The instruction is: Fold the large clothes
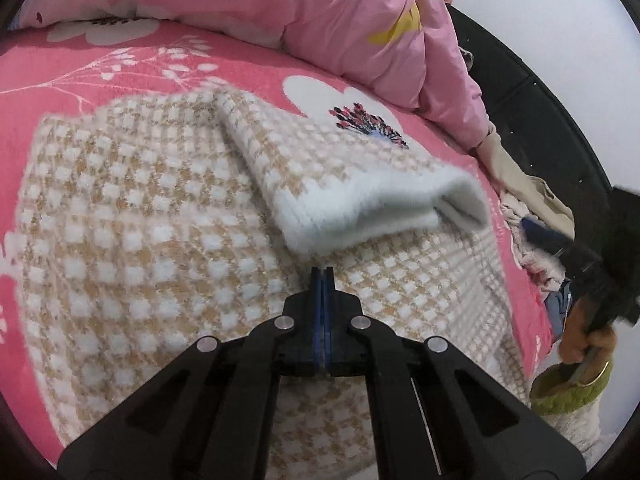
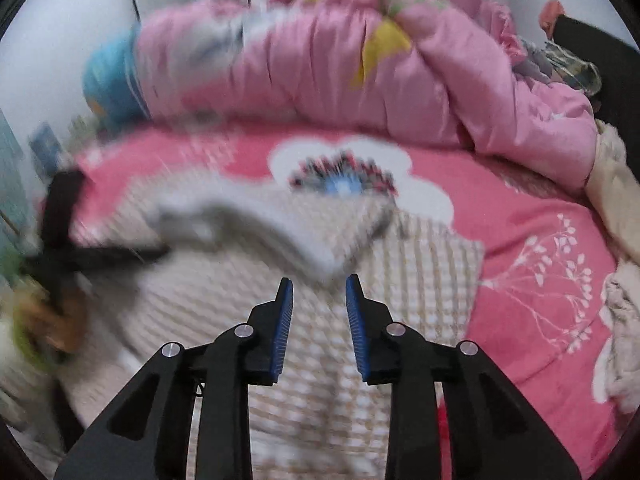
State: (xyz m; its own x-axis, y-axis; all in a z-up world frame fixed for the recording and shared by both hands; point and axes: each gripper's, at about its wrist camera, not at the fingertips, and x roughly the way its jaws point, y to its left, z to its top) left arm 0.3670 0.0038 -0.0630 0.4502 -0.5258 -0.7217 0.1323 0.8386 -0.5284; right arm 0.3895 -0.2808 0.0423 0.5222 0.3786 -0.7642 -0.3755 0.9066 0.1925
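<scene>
A beige and white checked knit sweater [image 1: 140, 240] lies spread on the pink flowered bedsheet [image 1: 100, 64]. One sleeve is folded across its body and ends in a fluffy white cuff [image 1: 380, 208]. My left gripper [image 1: 322, 270] hovers over the sweater just short of that cuff, shut, with its blue pads pressed together and nothing between them. In the blurred right wrist view my right gripper [image 2: 319, 284] is open above the sweater [image 2: 320, 360], close to the cuff [image 2: 312, 248], with nothing in the gap. The left gripper [image 2: 100, 256] shows there as a dark blur at the left.
A crumpled pink quilt [image 1: 320, 8] is heaped along the far side of the bed. Beige and pale clothes [image 1: 532, 188] are piled at the bed's right end by a black frame [image 1: 540, 100]. A hand in a green-cuffed sleeve [image 1: 584, 344] holds the right gripper.
</scene>
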